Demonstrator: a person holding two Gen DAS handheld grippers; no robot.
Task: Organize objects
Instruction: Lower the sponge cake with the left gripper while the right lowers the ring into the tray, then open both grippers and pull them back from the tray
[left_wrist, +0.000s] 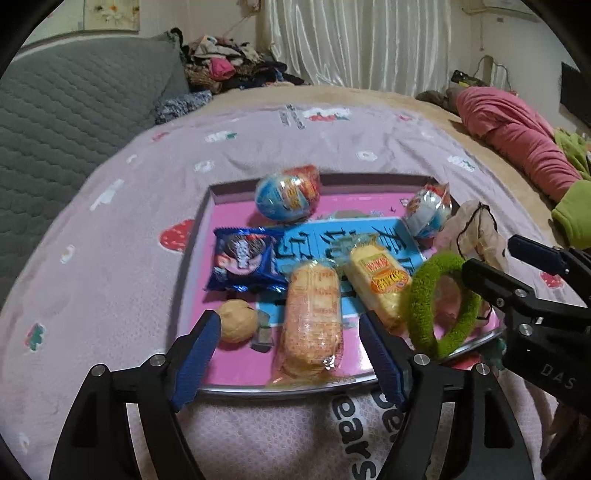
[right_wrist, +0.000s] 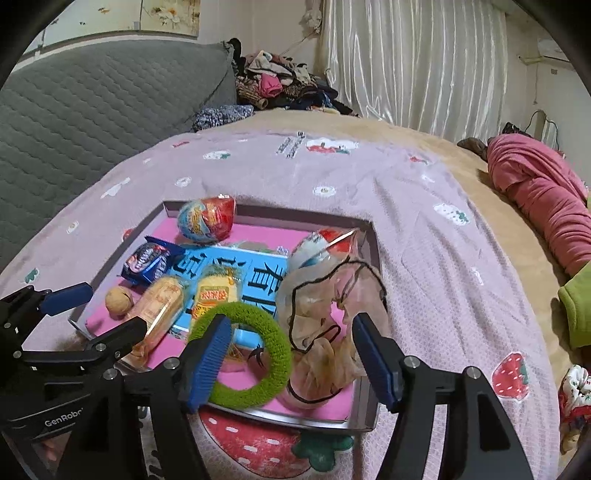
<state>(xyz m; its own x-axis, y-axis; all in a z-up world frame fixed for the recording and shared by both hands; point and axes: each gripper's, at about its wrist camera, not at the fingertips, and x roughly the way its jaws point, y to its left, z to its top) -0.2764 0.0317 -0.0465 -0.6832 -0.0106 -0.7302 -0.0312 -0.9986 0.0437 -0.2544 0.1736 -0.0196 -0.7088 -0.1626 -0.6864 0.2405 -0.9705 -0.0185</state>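
Note:
A pink tray (left_wrist: 207, 229) with a grey rim lies on the bed and holds snacks. My left gripper (left_wrist: 290, 332) hangs open over its near edge, and an orange cracker pack (left_wrist: 312, 321) lies between the fingers, untouched by the pads. Beside it are a walnut (left_wrist: 236, 320), a blue cookie pack (left_wrist: 245, 264) and a yellow pack (left_wrist: 376, 282). My right gripper (right_wrist: 291, 325) is open above a green fuzzy ring (right_wrist: 275, 354) and a sheer drawstring pouch (right_wrist: 325, 306) at the tray's right end (right_wrist: 365, 384). It grips neither of them.
Two egg-shaped toy packs (left_wrist: 286, 197) (left_wrist: 428, 214) sit at the tray's far side. A lilac strawberry-print blanket (left_wrist: 110, 277) covers the bed. A grey quilted headboard (left_wrist: 74, 110) stands on the left, a clothes pile (left_wrist: 229, 66) at the back, and pink bedding (left_wrist: 517, 140) on the right.

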